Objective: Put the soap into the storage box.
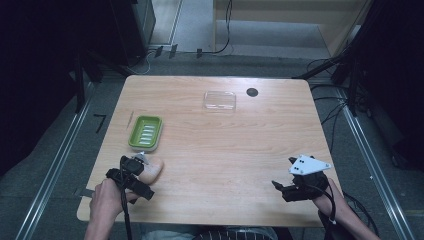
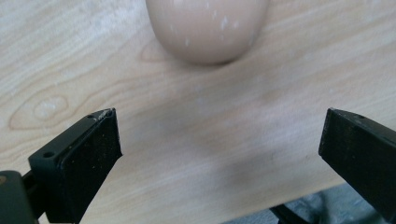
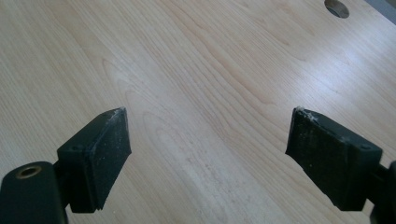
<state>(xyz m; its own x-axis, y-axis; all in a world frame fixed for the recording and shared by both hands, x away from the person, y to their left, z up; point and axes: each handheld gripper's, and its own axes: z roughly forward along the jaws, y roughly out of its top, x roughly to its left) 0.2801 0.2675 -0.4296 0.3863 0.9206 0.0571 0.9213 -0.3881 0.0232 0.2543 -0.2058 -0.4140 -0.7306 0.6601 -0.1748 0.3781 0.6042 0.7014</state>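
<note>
Both grippers are held with jaws spread wide: the left gripper point(image 1: 142, 167) near the table's point(image 1: 220, 150) near-left edge, the right gripper point(image 1: 282, 172) near the near-right edge, with bare wood grain lying between them. A smooth, rounded beige soap bar point(image 2: 208, 30), cut off at the frame top, lies just ahead of the left jaws. Beyond it, a green ridged dish point(image 1: 146, 132) is seen; a clear lid point(image 1: 219, 100) sits well apart.

High view overhead facing forward-down, both gripper views close above the shared table point(image 1: 220, 145)
</note>
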